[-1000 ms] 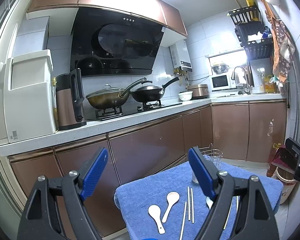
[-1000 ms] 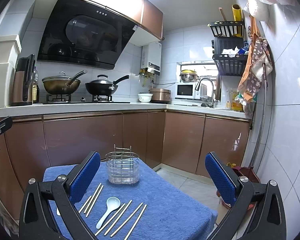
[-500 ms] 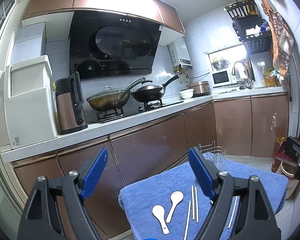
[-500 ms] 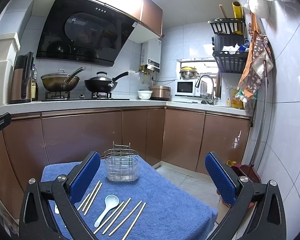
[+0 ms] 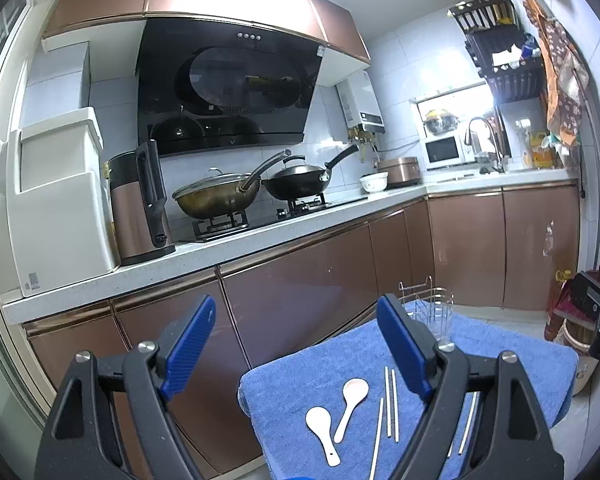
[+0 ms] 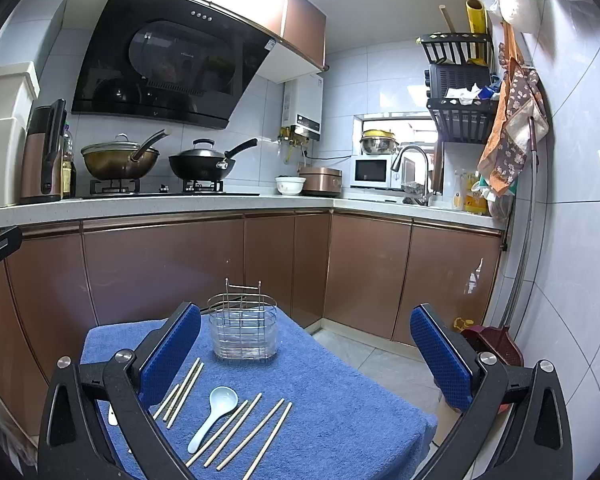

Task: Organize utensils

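L wrist view: left gripper (image 5: pixel 296 350) spread wide, holding nothing, above blue towel (image 5: pixel 308 364); two white spoons (image 5: pixel 336 416) and chopsticks (image 5: pixel 390 400) flat on towel; wire utensil holder (image 5: pixel 430 312) upright at far end.

R wrist view: right gripper (image 6: pixel 306 354) spread wide, empty; light blue spoon (image 6: pixel 212 416) w/ chopstick pairs (image 6: pixel 236 428) either side; holder (image 6: pixel 243 330) upright beyond them.

Rough blue terry towel (image 6: pixel 340 408) covering the table, shiny wire-metal utensil caddy (image 6: pixel 243 330) with clear plastic liner standing on it, pale matt wooden chopsticks (image 6: pixel 236 432) and glossy white spoons (image 5: pixel 338 408) lying near the caddy, glossy copper-brown cabinet doors (image 6: pixel 160 264) gleaming behind.
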`<state>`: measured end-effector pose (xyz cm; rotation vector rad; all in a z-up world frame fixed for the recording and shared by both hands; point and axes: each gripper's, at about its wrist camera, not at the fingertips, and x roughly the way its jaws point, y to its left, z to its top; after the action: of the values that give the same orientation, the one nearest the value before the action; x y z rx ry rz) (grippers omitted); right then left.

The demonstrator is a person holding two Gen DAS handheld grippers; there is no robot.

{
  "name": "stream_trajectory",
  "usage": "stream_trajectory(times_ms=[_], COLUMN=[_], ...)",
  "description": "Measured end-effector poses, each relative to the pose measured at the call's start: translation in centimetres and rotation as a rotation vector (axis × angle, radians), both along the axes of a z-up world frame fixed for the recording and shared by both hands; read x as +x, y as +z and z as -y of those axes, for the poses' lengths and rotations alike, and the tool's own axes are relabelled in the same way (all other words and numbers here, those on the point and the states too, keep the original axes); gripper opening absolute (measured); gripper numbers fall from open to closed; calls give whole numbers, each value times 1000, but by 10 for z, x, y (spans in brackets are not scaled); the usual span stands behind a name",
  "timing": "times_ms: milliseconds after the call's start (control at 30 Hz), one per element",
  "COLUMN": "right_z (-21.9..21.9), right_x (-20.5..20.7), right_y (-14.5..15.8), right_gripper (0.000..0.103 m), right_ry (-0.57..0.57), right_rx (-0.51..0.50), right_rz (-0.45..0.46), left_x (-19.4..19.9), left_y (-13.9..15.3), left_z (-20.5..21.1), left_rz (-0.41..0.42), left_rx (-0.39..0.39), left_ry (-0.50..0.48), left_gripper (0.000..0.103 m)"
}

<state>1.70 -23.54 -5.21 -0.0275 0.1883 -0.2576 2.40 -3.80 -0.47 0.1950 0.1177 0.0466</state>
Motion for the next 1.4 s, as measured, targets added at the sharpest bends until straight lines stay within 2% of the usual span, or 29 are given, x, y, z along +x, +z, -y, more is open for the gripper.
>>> stream_trajectory(times_ms=[133,400,533,733,833,900,1033,1200,1400], right_z=[2,6,7,13,14,15,17,24,42], right_x=[1,3,8,21,31,40,61,94,131], right_y=[0,0,-1,-6,-11,-15,-28,-53,-91], right_gripper=[103,103,103,103,103,103,103,103,103], right_ry=[8,15,30,44,43,45,62,83,117], right_rx=[16,42,58,80,84,88,120,180,289], right_rz=[10,24,20,-4,-27,-47,-109,-231,-403], left_x=[-1,7,9,9,19,33,74,133,199], left_y=[0,9,14,29,28,22,-4,-54,-118], left_z=[-10,-30,-45,-73,-81,-83,-86,-77,-41], left_rz=[42,41,53,133,142,101,-51,-321,-628], left_rx=[-49,-95,-168,-286,-321,-326,-354,-408,-389], left_ry=[-5,-13,-34,-42,-17,-27,-77,-186,-324], left_gripper=[82,82,82,82,82,82,82,82,81])
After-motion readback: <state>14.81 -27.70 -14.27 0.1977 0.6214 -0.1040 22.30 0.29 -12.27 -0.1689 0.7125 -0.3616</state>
